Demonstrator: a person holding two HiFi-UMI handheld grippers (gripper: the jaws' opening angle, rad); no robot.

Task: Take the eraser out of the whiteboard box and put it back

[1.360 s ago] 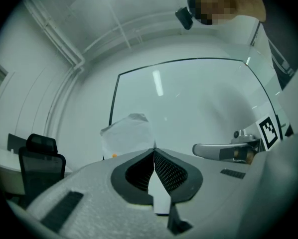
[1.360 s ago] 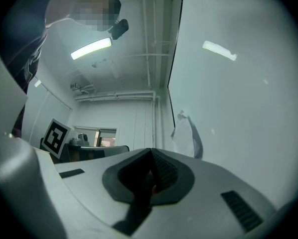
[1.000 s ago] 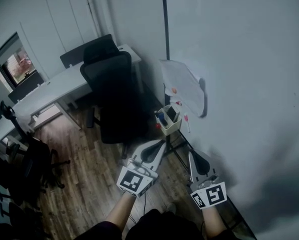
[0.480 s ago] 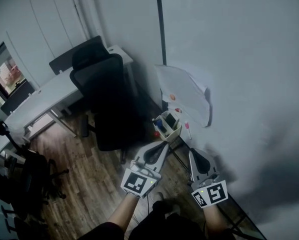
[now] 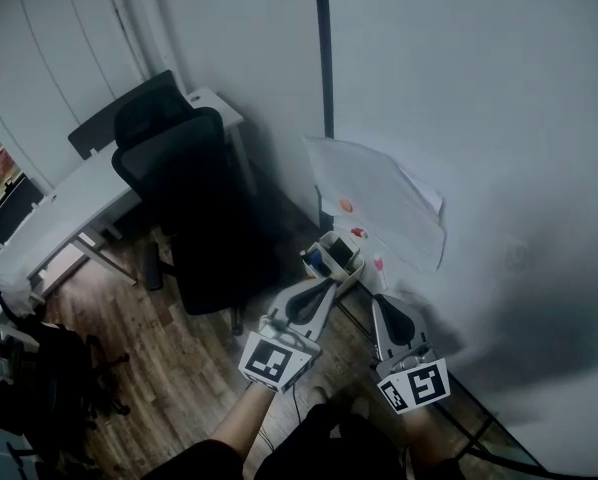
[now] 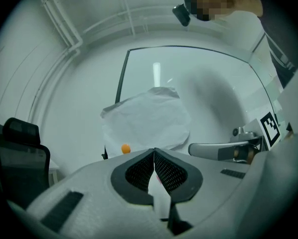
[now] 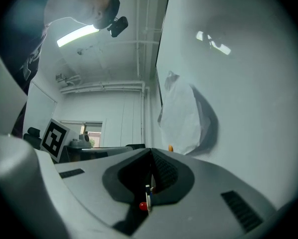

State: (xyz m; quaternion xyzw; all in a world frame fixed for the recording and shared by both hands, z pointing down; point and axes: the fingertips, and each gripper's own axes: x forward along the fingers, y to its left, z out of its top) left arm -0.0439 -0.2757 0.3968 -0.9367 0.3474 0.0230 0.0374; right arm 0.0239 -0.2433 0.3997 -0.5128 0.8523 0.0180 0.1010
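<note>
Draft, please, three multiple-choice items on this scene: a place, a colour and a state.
1. Where is the box relative to the paper sheet on the whiteboard? A. above it B. just below it C. behind it
2. What colour is the office chair? A. red B. black C. white
3. How do the left hand-held gripper's jaws stand? A. wide apart B. half open C. shut, empty
Answers: B, it sits under the sheet; B, back and seat are black; C, they meet with nothing between.

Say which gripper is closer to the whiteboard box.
The left gripper: its tip sits just below the whiteboard box; the right gripper is farther off.
</note>
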